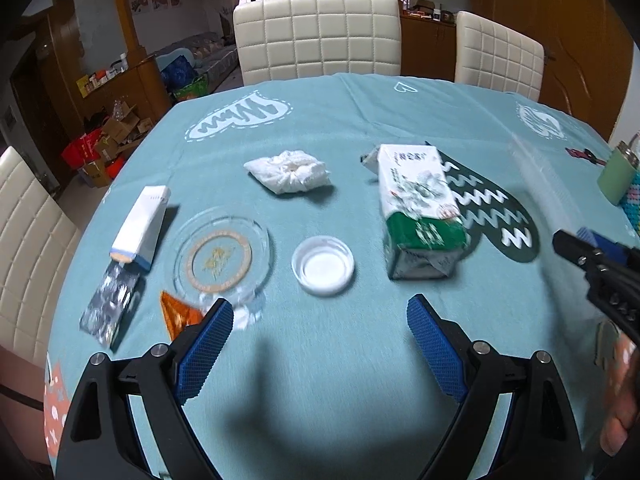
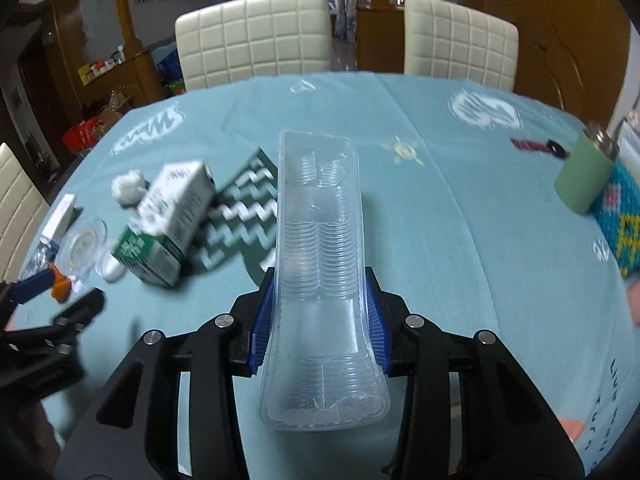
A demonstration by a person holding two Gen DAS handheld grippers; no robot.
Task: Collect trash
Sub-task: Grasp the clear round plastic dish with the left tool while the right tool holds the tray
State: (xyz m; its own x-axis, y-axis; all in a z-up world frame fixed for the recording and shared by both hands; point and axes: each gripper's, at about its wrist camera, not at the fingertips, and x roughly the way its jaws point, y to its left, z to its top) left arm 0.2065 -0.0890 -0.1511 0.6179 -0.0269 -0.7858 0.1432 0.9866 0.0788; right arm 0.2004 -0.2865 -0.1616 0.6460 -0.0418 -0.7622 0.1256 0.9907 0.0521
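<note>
My right gripper is shut on a clear plastic tray and holds it above the teal tablecloth. My left gripper is open and empty over the table's near side. Ahead of it lie a white plastic lid, a green and white carton on its side, a crumpled white tissue, a glass ashtray, an orange wrapper, a white and blue box and a silver foil pack. The carton and tissue also show in the right wrist view.
A green cup stands at the table's right edge beside a knitted mat. A red and black item lies near it. Cream padded chairs ring the far side. A dark green patterned mat lies under the carton.
</note>
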